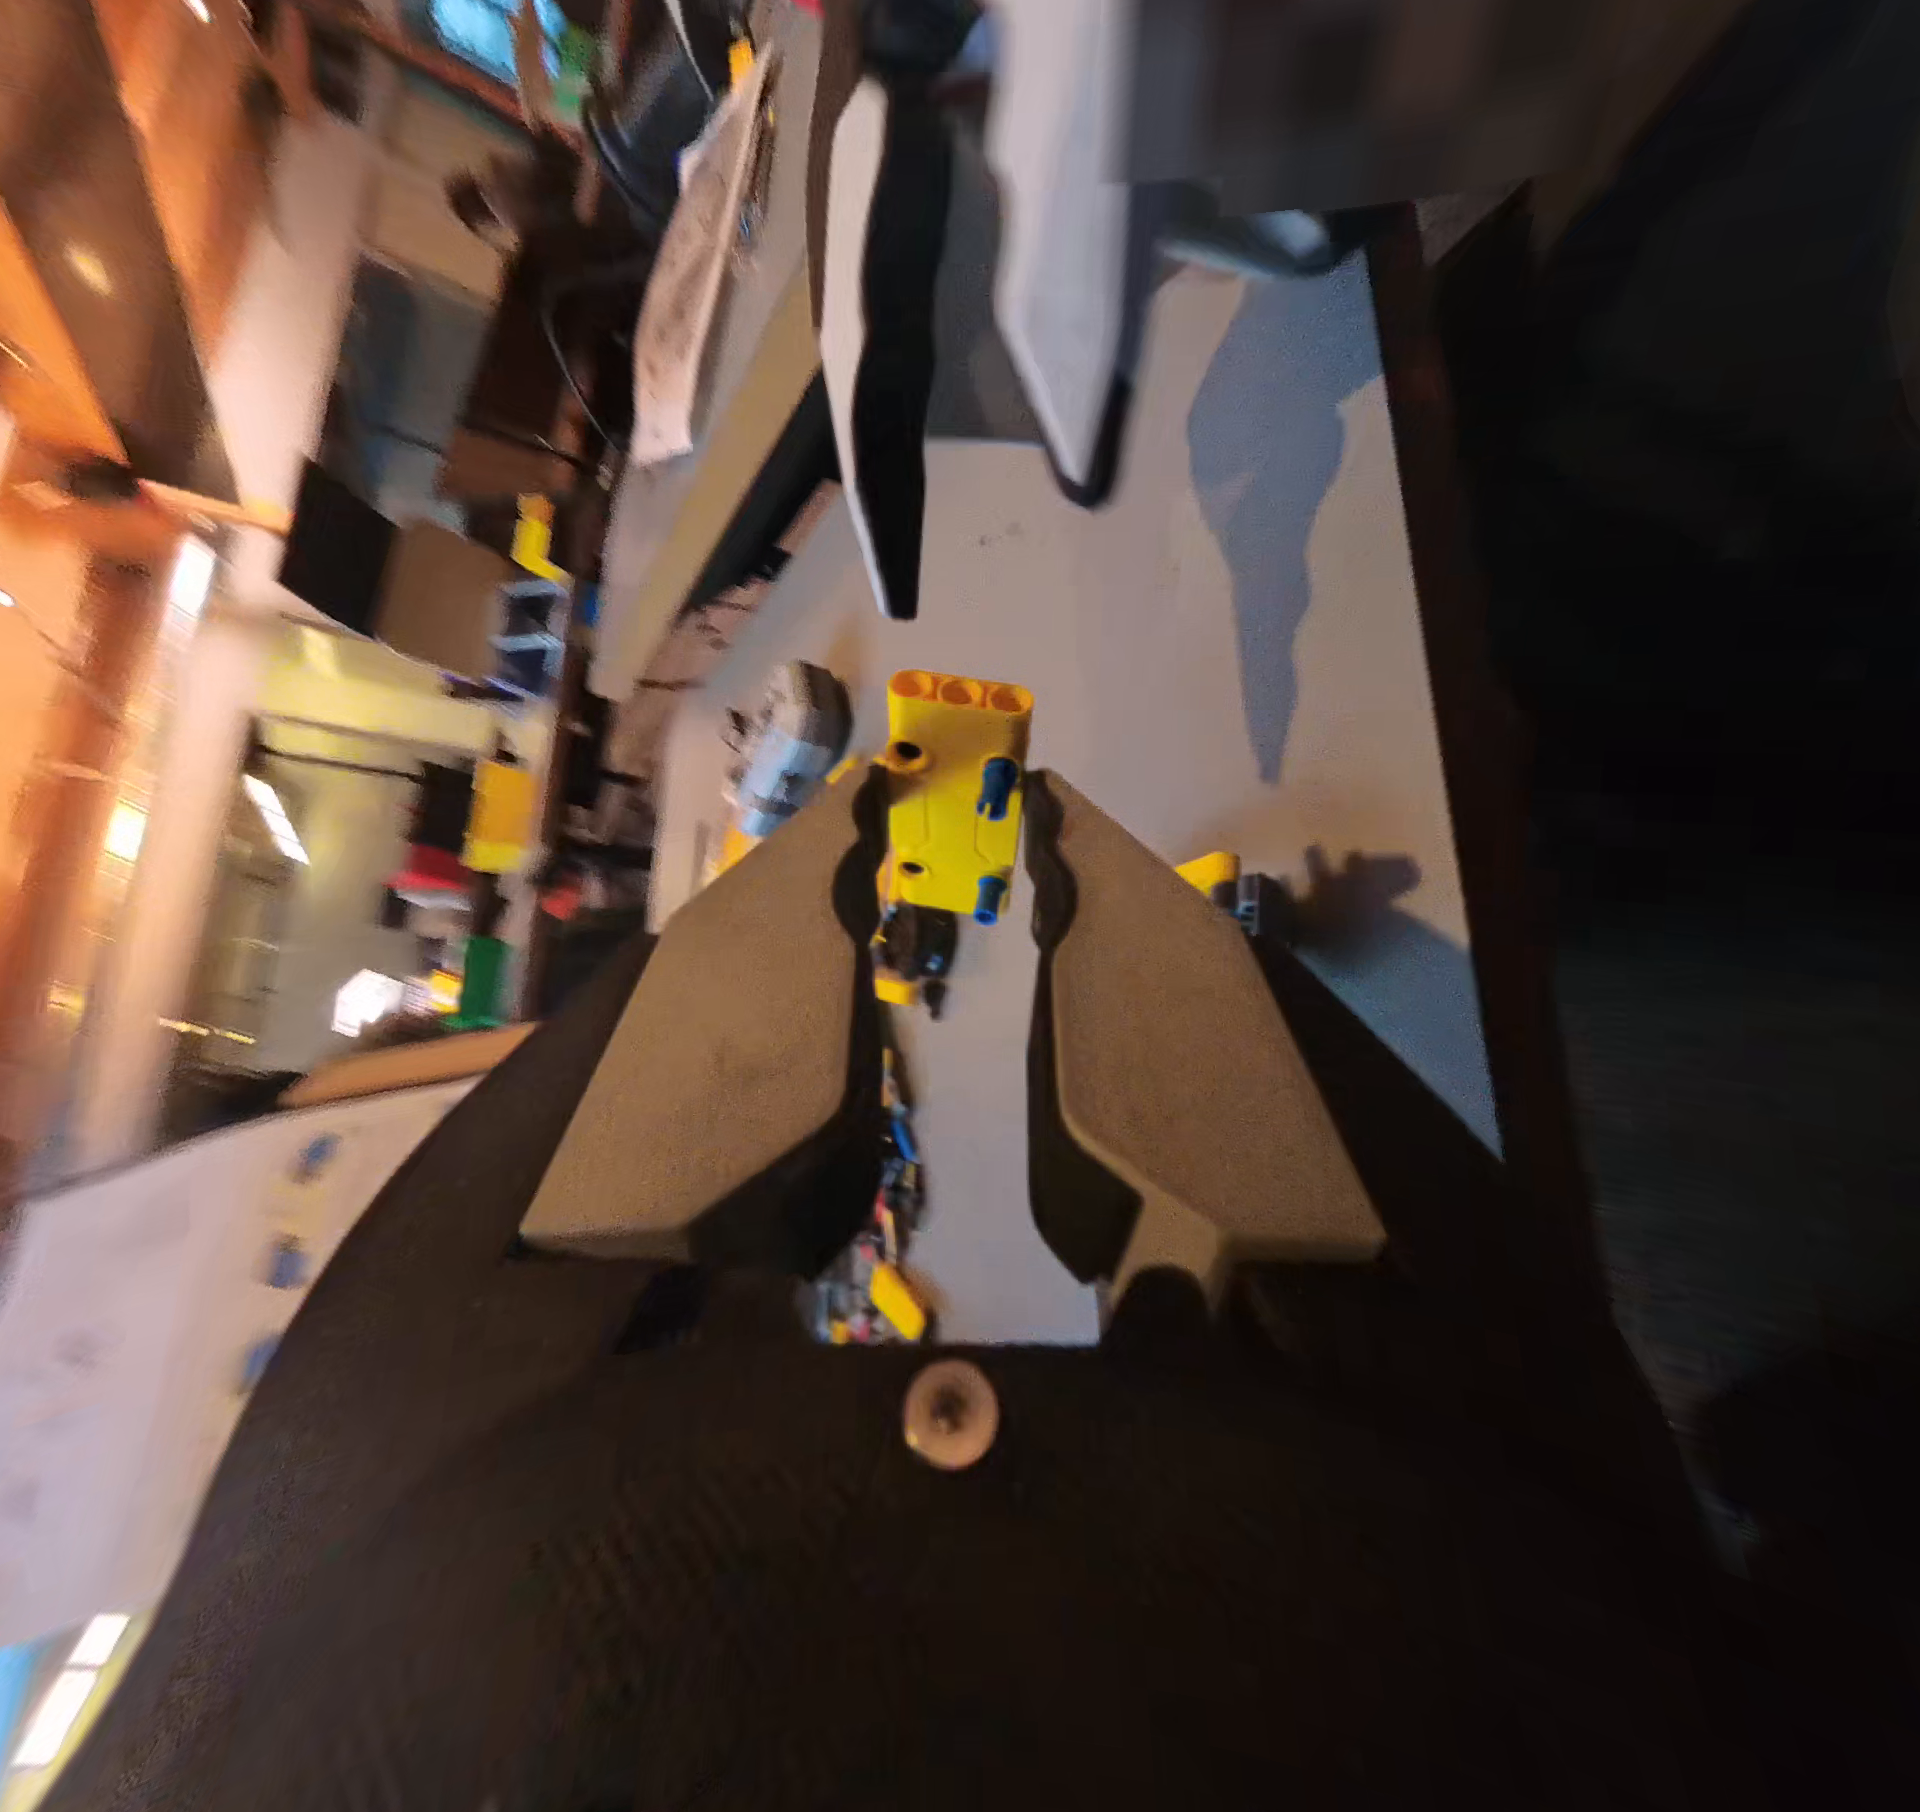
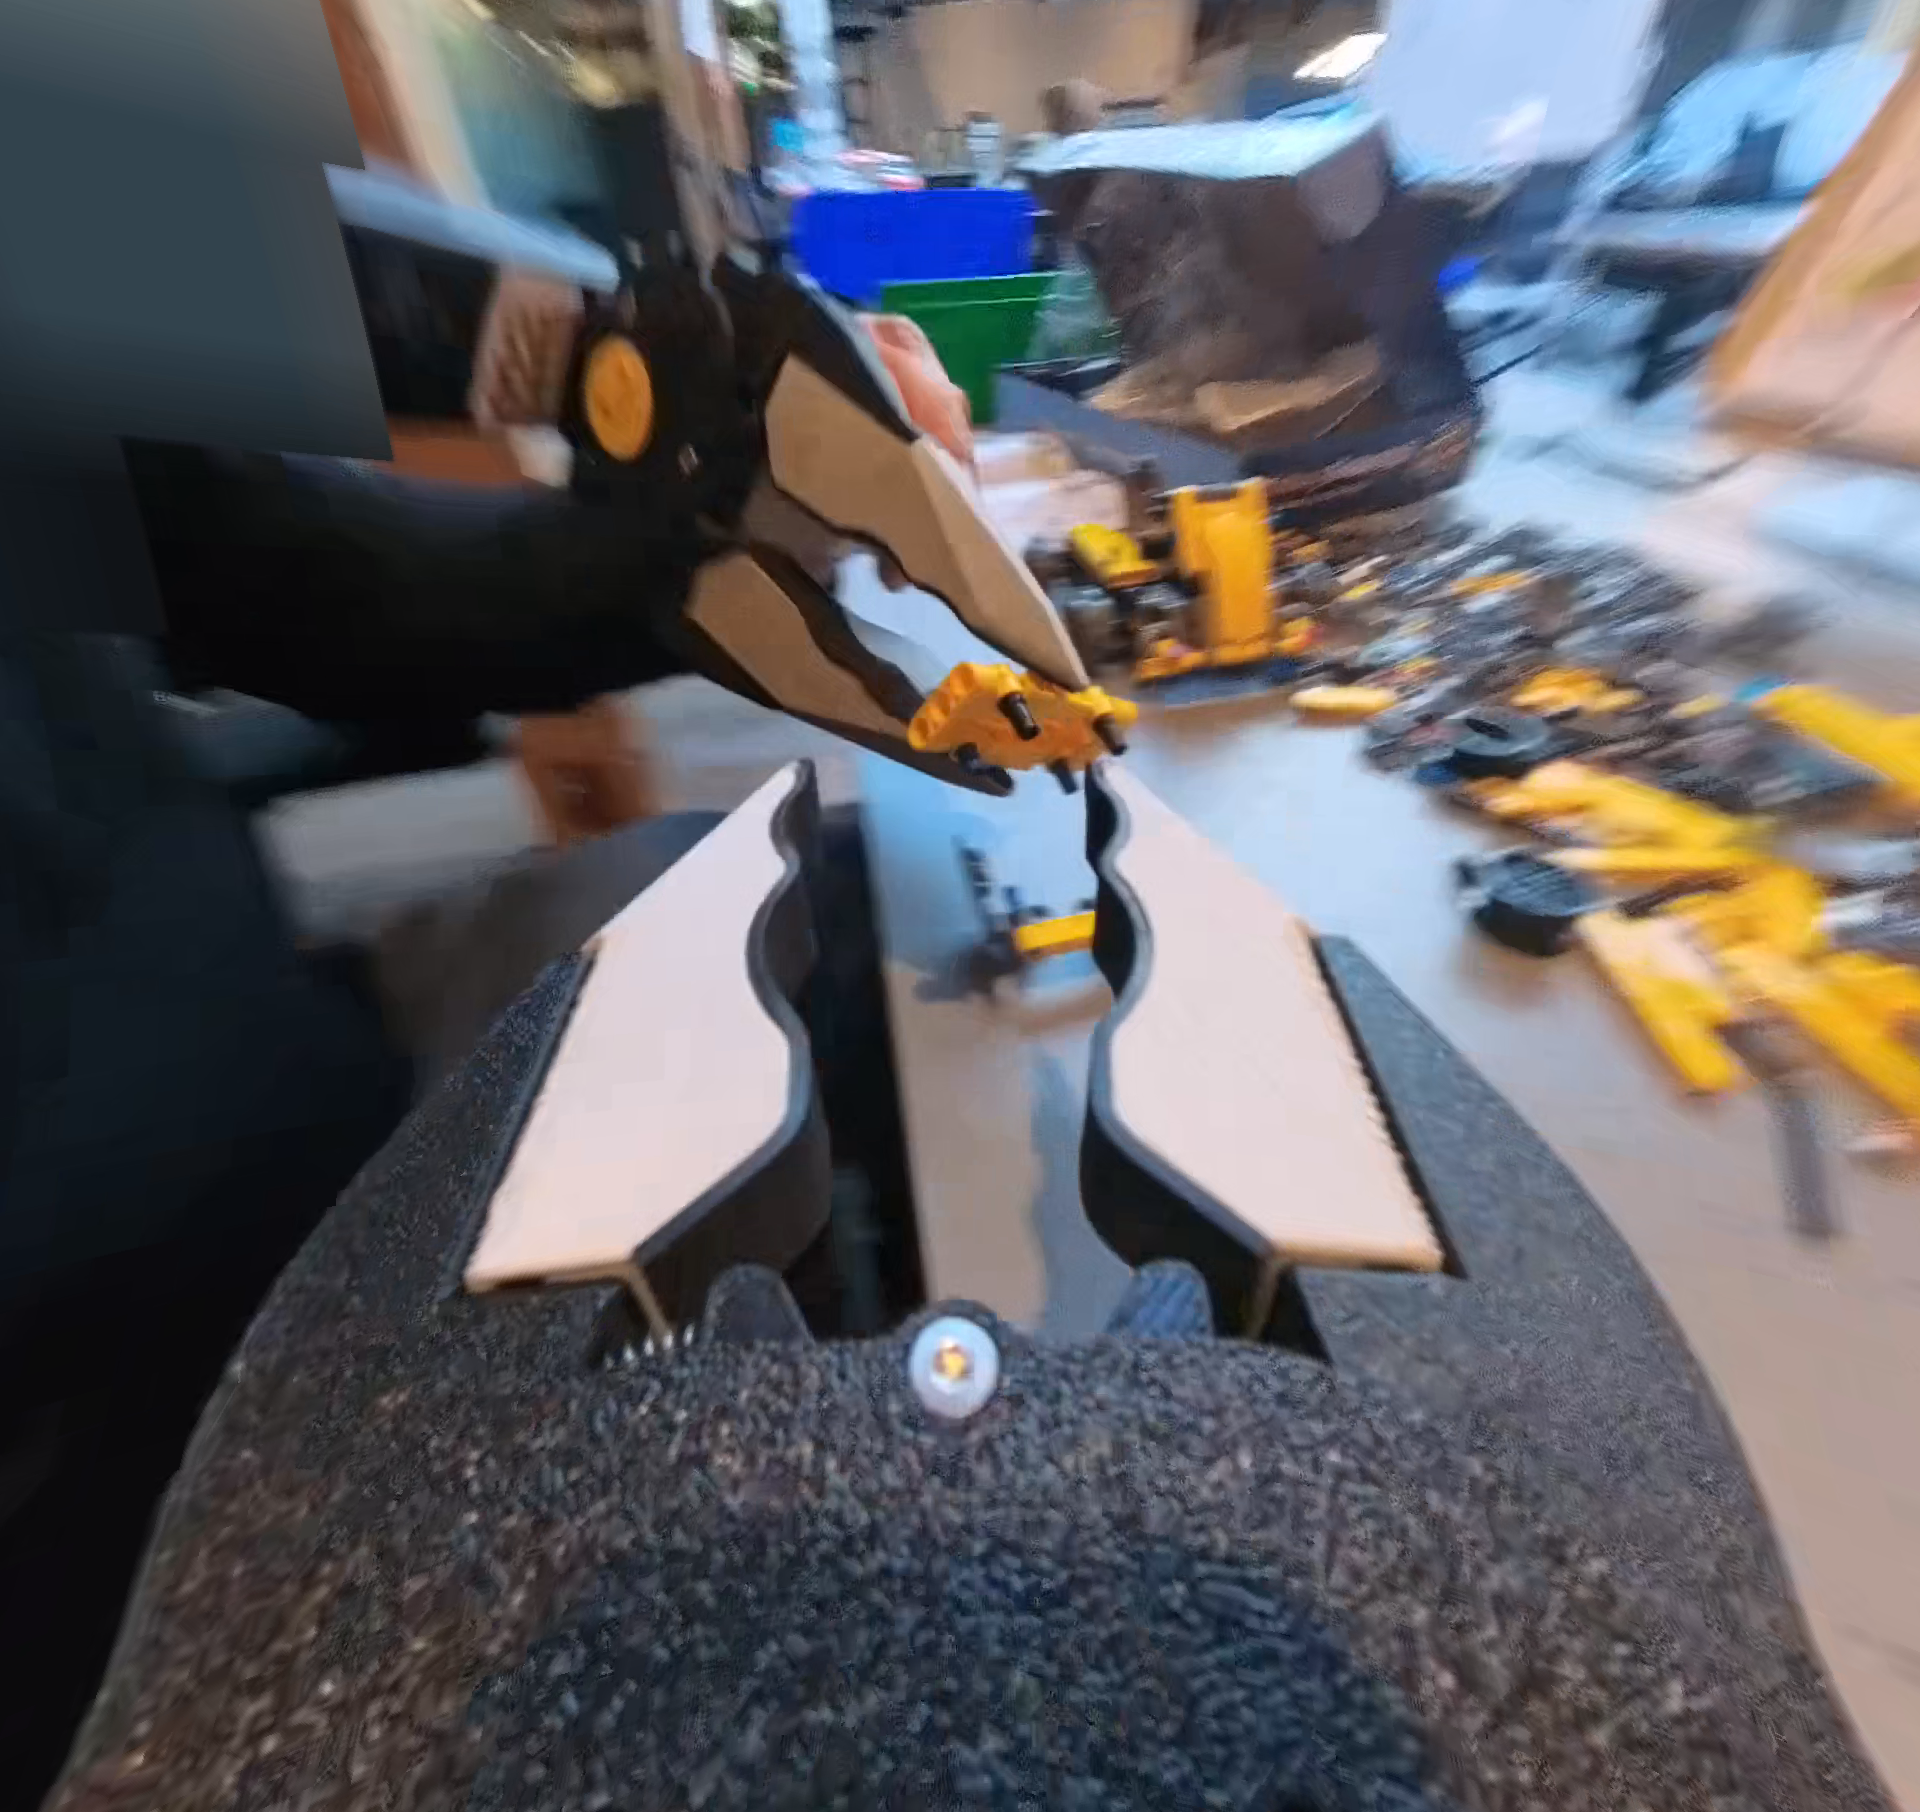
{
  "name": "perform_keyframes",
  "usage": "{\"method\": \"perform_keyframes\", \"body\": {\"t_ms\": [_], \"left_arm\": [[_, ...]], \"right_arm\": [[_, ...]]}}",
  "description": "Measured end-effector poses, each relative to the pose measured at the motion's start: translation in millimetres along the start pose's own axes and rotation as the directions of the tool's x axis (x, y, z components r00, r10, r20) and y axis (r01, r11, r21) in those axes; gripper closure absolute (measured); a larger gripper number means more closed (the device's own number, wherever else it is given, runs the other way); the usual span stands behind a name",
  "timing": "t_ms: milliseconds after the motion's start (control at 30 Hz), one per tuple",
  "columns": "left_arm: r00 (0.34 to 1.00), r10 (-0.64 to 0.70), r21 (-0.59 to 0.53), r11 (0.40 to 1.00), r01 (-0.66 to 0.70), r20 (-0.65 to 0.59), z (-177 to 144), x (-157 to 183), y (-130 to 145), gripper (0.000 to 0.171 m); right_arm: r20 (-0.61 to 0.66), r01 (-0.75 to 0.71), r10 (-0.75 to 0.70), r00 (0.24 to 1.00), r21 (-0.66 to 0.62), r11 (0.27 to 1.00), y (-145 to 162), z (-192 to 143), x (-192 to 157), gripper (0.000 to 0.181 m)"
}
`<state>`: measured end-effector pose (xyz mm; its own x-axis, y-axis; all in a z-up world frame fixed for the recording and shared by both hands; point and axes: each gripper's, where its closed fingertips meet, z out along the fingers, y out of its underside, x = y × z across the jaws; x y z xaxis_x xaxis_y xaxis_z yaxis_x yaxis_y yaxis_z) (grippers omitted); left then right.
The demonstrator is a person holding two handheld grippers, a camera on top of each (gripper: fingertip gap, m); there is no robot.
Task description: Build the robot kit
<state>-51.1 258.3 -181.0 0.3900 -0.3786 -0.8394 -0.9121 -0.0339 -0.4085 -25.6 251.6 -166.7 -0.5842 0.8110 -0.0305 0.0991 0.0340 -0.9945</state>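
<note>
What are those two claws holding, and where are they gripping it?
The left gripper pinches a yellow block by its two long sides. The right gripper is open, holding nothing.

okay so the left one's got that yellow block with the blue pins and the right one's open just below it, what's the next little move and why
Probably ease the right hand-held gripper up and forward until its open fingers bracket the yellow block. The left hand-held gripper pinches that block above the table, pins exposed; the right one holds nothing, and its fingertip sits just under the block.
</note>
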Motion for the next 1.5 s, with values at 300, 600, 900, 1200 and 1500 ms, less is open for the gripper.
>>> {"method": "perform_keyframes", "body": {"t_ms": [300,600,900,1200,1500], "left_arm": [[0.99,0.14,0.18,0.974,-0.136,-0.007,-4,21,-42,0.147],[0.98,0.193,0.21,0.957,-0.2,0.052,-7,19,-52,0.148],[0.984,0.174,0.211,0.961,-0.18,0.044,-3,24,-50,0.147],[0.927,-0.349,0.163,0.915,0.369,-0.142,-2,4,-5,0.1],[0.704,-0.702,0.155,0.687,0.71,-0.111,-15,-10,55,0.09]], "right_arm": [[0.229,-0.232,0.246,0.942,-0.087,0.969,5,3,-19,0.111],[0.27,-0.299,0.312,0.911,-0.09,0.95,5,2,-21,0.114],[0.276,-0.262,0.281,0.919,-0.103,0.959,9,5,-24,0.122],[0.093,-0.232,0.245,0.965,-0.132,0.964,23,2,9,0.122],[-0.106,-0.161,0.141,0.984,-0.215,0.963,40,-5,51,0.122]]}}
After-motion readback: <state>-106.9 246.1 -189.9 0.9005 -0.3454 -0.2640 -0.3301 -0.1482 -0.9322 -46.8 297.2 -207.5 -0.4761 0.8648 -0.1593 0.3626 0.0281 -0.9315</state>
